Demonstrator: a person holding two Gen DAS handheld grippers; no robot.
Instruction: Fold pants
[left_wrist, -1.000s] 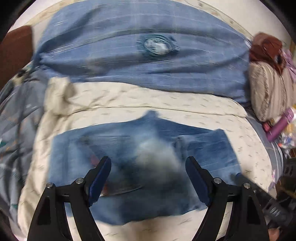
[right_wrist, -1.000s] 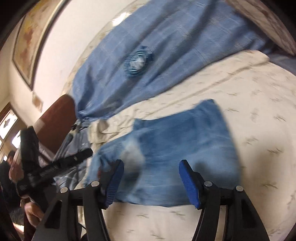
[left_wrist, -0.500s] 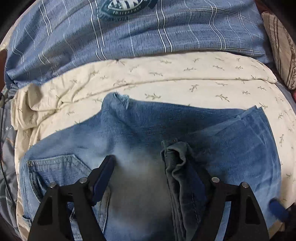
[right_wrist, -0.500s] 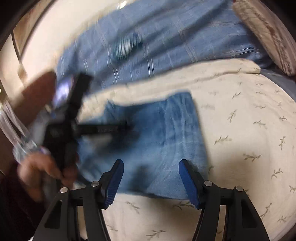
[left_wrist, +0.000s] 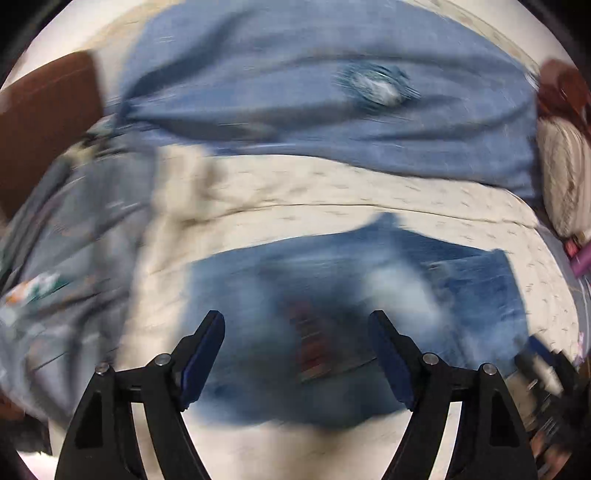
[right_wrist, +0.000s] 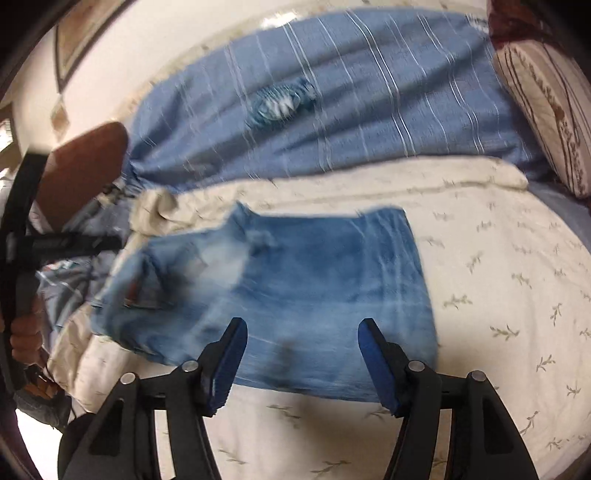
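Observation:
Folded blue jeans (right_wrist: 295, 288) lie flat in a rough rectangle on a cream bedsheet (right_wrist: 498, 295) with a leaf print. In the blurred left wrist view the jeans (left_wrist: 332, 302) fill the lower middle, and my left gripper (left_wrist: 297, 332) hangs open above their near part with nothing between its fingers. My right gripper (right_wrist: 299, 341) is open too, poised over the near edge of the jeans, its blue pads apart and free of the cloth. The other gripper's black frame (right_wrist: 22, 229) and the hand holding it show at the left edge of the right wrist view.
A blue striped blanket (right_wrist: 351, 99) with a round emblem lies across the far side of the bed. A patterned pillow (right_wrist: 546, 110) sits at the right, a brown headboard (right_wrist: 81, 170) at the left. Grey printed bedding (left_wrist: 66, 266) is bunched to the left of the jeans.
My left gripper dipped close over the jeans half a second ago and has pulled back up and away. The right wrist view has rolled, and the jeans now lie level in it.

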